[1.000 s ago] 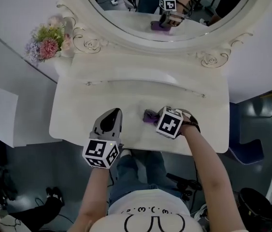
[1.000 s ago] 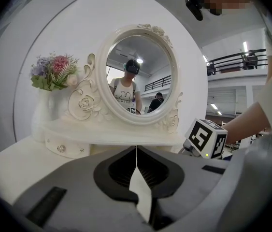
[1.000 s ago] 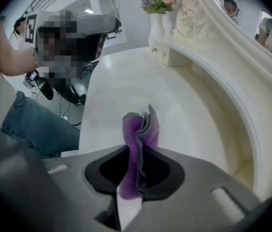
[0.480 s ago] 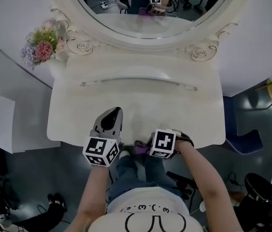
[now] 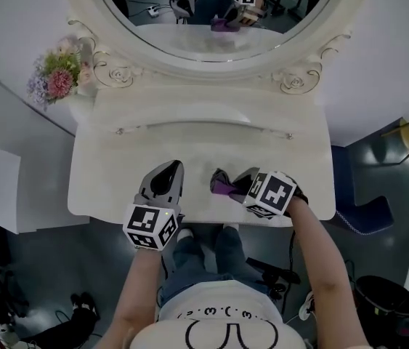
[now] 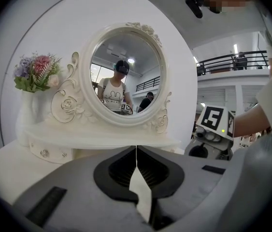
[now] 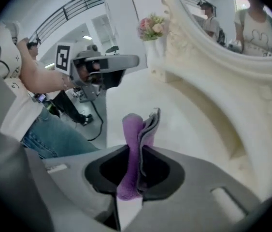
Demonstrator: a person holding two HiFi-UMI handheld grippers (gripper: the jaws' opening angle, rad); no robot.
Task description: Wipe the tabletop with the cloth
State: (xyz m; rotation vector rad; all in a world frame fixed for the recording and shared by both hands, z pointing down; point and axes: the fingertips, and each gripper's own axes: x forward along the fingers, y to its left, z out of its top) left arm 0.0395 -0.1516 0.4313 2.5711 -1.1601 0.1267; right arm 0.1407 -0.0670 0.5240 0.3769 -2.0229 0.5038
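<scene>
A folded purple cloth (image 5: 224, 187) (image 7: 136, 144) rests on the cream dressing-table top (image 5: 117, 173) near its front edge. My right gripper (image 5: 237, 185) (image 7: 139, 151) is shut on the cloth, which sticks out past the jaws. To its left my left gripper (image 5: 169, 174) (image 6: 136, 151) hangs over the front of the tabletop, jaws pressed together with nothing between them. In the left gripper view the right gripper's marker cube (image 6: 216, 121) shows at the right.
An oval mirror (image 5: 211, 9) in an ornate frame stands at the back of the table. A vase of flowers (image 5: 57, 75) sits at the back left corner. A raised shelf with a drawer (image 5: 204, 122) runs under the mirror. Grey floor surrounds the table.
My right gripper carried the cloth from the table's middle front back past the front edge, then forward and right onto the tabletop again. The left gripper stayed put.
</scene>
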